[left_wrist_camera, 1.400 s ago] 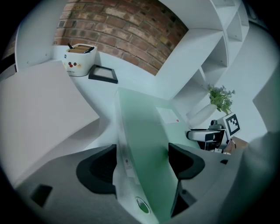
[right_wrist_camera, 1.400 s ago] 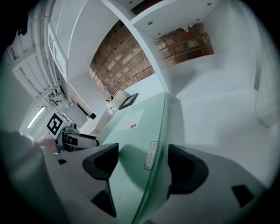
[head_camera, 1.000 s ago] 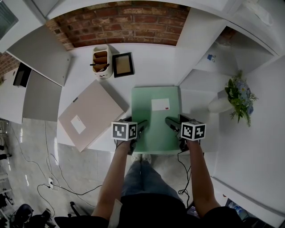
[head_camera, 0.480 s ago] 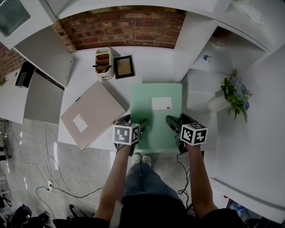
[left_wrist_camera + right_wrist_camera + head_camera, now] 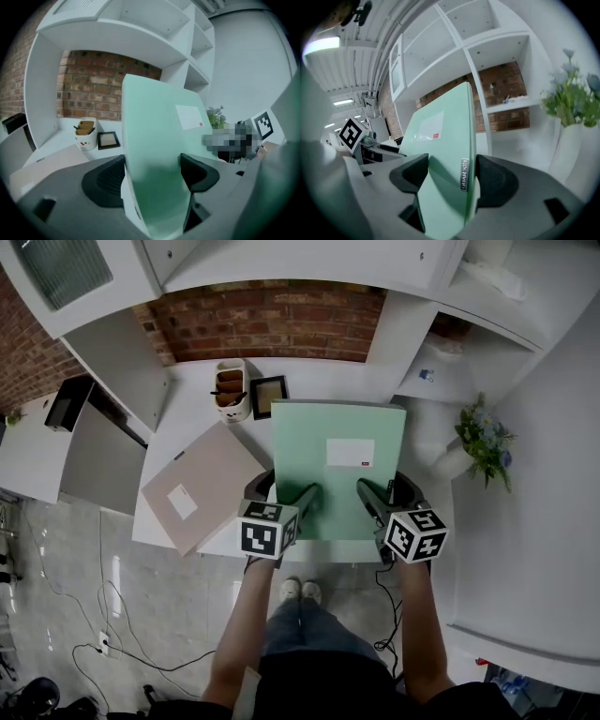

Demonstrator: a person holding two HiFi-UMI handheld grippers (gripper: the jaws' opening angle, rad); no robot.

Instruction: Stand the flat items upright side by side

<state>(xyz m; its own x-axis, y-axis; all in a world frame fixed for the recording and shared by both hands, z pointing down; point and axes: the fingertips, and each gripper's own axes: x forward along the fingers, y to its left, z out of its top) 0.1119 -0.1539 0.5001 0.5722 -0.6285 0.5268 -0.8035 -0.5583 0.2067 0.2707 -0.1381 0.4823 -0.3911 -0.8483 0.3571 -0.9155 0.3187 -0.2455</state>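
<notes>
A flat mint-green box (image 5: 337,470) with a white label is lifted off the white desk (image 5: 192,395), its far edge tilted up toward the brick wall. My left gripper (image 5: 298,502) is shut on its near left edge, and my right gripper (image 5: 372,502) is shut on its near right edge. The left gripper view shows the green box (image 5: 154,154) clamped between that gripper's dark pads (image 5: 105,180). In the right gripper view the box's thin side (image 5: 454,154) sits between the pads (image 5: 494,180). A second flat item, a beige box (image 5: 202,488), lies flat on the desk to the left.
A small pen holder (image 5: 231,390) and a dark picture frame (image 5: 267,395) stand at the back of the desk by the brick wall. A white vase of flowers (image 5: 478,442) sits at the right. White shelves surround the desk; cables lie on the floor at the left.
Both grippers have risen with the green box, which has come off the desk and tipped up toward standing. The beige box has not moved.
</notes>
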